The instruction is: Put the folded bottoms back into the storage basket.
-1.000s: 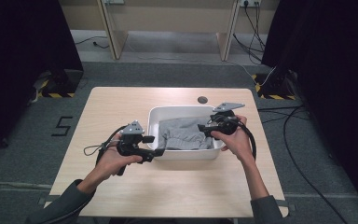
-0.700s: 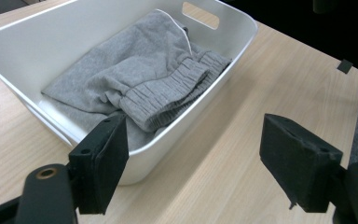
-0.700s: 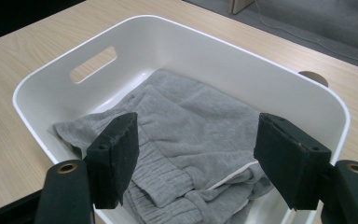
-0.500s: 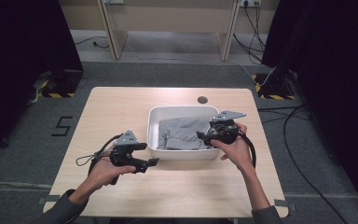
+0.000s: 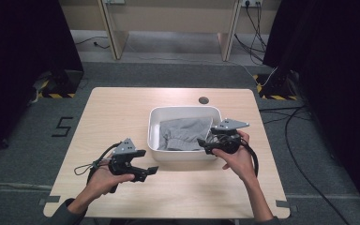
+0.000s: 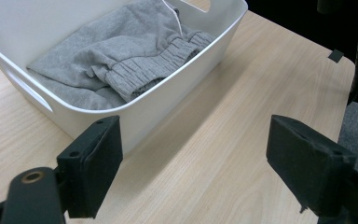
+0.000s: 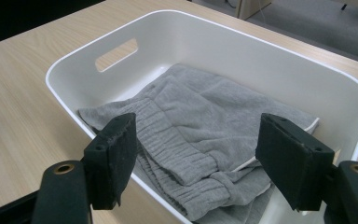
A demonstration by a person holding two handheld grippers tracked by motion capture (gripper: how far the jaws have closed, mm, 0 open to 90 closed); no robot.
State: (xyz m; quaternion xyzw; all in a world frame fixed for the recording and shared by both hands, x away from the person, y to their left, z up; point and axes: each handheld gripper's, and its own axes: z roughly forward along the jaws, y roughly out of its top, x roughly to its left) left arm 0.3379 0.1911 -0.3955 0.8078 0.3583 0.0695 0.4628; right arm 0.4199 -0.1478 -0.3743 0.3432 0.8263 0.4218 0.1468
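Grey cloth (image 5: 183, 133) is lying folded in the white tub (image 5: 155, 117) mid-table (image 5: 117, 108). The left tongs (image 5: 146, 172), jaws wide and empty, are being drawn back from the tub's near corner toward the person, where a second ago they were held against it. The right tongs (image 5: 205, 148), also wide, are being kept over the tub's right rim. A release is being suggested, the placing judged finished.
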